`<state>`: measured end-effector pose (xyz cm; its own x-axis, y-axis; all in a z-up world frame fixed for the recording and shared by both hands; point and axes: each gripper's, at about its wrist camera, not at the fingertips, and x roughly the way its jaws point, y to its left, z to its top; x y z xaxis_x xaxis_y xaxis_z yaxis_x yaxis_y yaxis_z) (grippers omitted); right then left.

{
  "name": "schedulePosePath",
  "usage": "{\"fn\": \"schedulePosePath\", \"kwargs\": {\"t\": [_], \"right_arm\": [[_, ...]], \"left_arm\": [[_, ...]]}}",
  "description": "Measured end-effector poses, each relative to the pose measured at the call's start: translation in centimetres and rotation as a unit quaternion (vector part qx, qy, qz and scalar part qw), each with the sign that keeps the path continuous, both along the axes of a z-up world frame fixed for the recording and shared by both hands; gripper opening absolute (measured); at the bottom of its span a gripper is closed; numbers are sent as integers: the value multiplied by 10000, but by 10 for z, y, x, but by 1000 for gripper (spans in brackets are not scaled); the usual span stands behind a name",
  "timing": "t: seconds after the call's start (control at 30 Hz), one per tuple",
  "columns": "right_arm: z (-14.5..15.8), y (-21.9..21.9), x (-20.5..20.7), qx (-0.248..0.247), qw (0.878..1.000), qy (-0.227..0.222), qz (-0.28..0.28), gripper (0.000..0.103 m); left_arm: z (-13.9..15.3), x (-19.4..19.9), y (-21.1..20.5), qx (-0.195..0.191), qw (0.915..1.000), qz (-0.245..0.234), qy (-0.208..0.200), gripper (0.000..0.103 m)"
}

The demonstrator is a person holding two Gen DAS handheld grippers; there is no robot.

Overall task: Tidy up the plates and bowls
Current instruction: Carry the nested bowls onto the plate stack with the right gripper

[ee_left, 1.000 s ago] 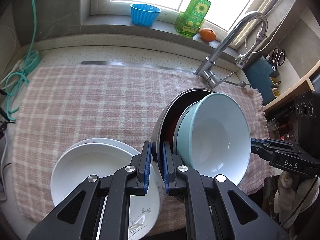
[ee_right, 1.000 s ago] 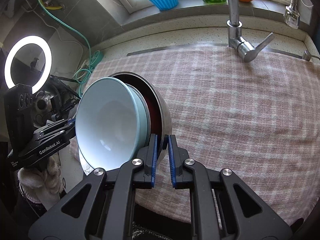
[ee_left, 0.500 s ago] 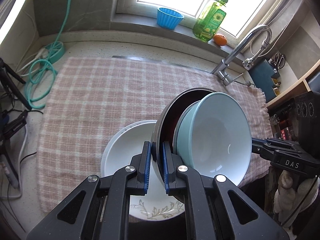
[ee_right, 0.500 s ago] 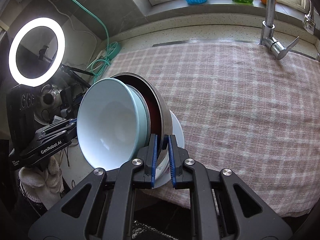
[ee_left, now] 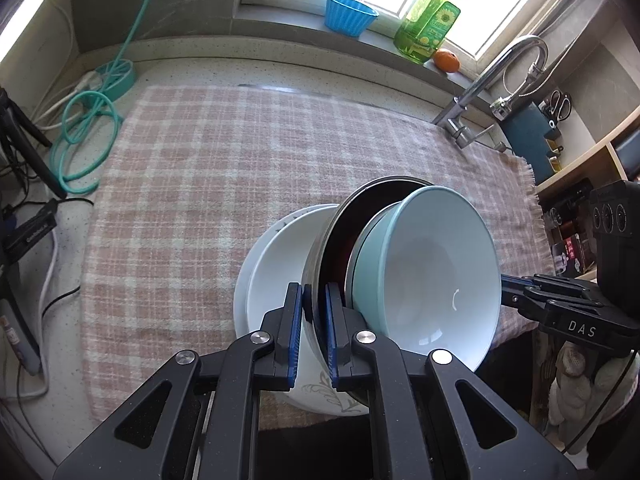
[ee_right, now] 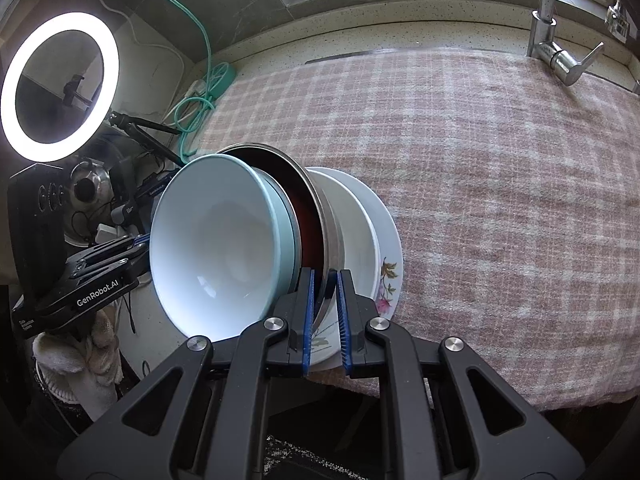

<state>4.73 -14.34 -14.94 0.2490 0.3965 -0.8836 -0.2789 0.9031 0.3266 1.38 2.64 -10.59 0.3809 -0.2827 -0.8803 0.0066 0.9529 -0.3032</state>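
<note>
The left tool (ee_left: 311,330) is pinching the rim of a steel bowl (ee_left: 320,264), and the right tool (ee_right: 325,316) pinches the opposite rim of that same steel bowl (ee_right: 330,232). The bowl is carried between them tipped on edge. Nested inside it sits a pale blue bowl (ee_left: 432,276), its white inside facing out. Just below and behind the steel bowl lies a stack of white plates (ee_left: 272,268) with a flower print (ee_right: 386,280), resting on the near edge of a pink checked cloth (ee_left: 224,160) that covers the counter (ee_left: 280,72). Beyond the plates the cloth is bare up to the faucet (ee_left: 492,80). Farther still, on the sill, stand a blue cup (ee_left: 350,14), a green soap bottle (ee_left: 430,26) and an orange (ee_left: 447,60).
</note>
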Motion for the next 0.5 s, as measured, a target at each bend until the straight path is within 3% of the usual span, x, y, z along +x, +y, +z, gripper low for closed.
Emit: {"fn": "schedulePosePath", "kwargs": {"t": [0.5], "right_arm": [[-13,7,3,-14,10000,94,-24,13]], "left_arm": [[-9,0,10,-56,9999,35,96,7]]}}
